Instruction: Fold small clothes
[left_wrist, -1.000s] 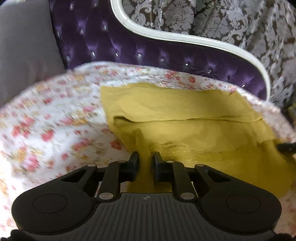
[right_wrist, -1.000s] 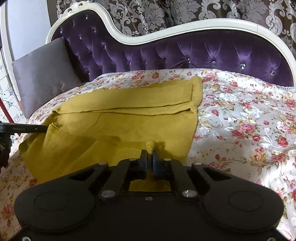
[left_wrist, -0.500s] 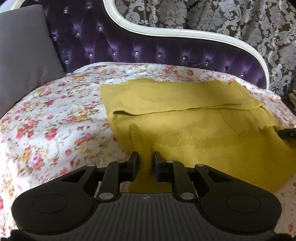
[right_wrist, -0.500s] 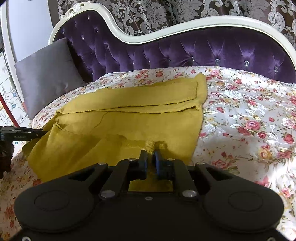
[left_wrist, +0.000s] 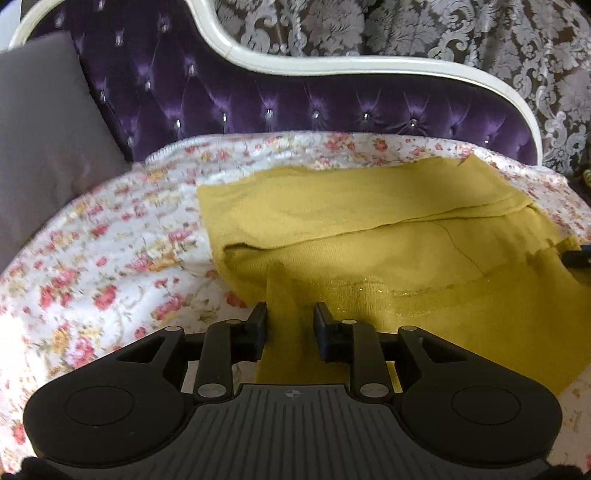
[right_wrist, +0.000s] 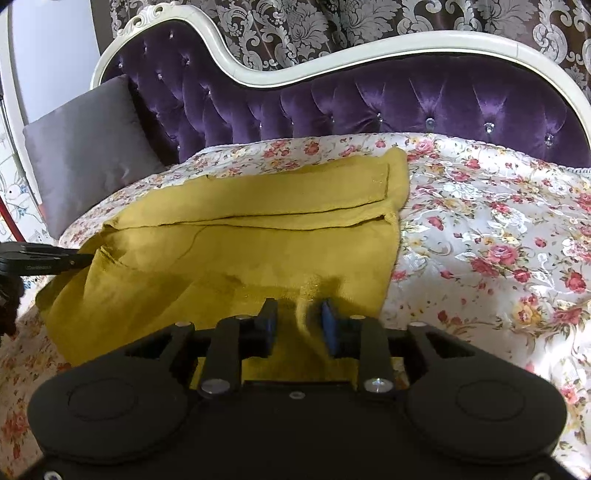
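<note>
A mustard-yellow garment (left_wrist: 369, 236) lies spread on the floral bedspread (left_wrist: 92, 266), its far edge folded over in a long band; it also shows in the right wrist view (right_wrist: 240, 240). My left gripper (left_wrist: 290, 314) is open, its jaws standing apart around a raised ridge of the cloth at the near left edge. My right gripper (right_wrist: 299, 310) is open too, with a pinched-up ridge of cloth between its jaws at the near right edge. The left gripper's finger (right_wrist: 44, 260) shows at the left of the right wrist view.
A purple tufted headboard (right_wrist: 406, 99) with a white frame runs behind the bed. A grey pillow (right_wrist: 85, 147) leans at the back left. The floral bedspread (right_wrist: 498, 240) stretches to the right of the garment. Patterned curtains (left_wrist: 443, 33) hang behind.
Both grippers were shut on the near hem of the garment and have opened, letting go of it. The hem now lies lower on the bed.
</note>
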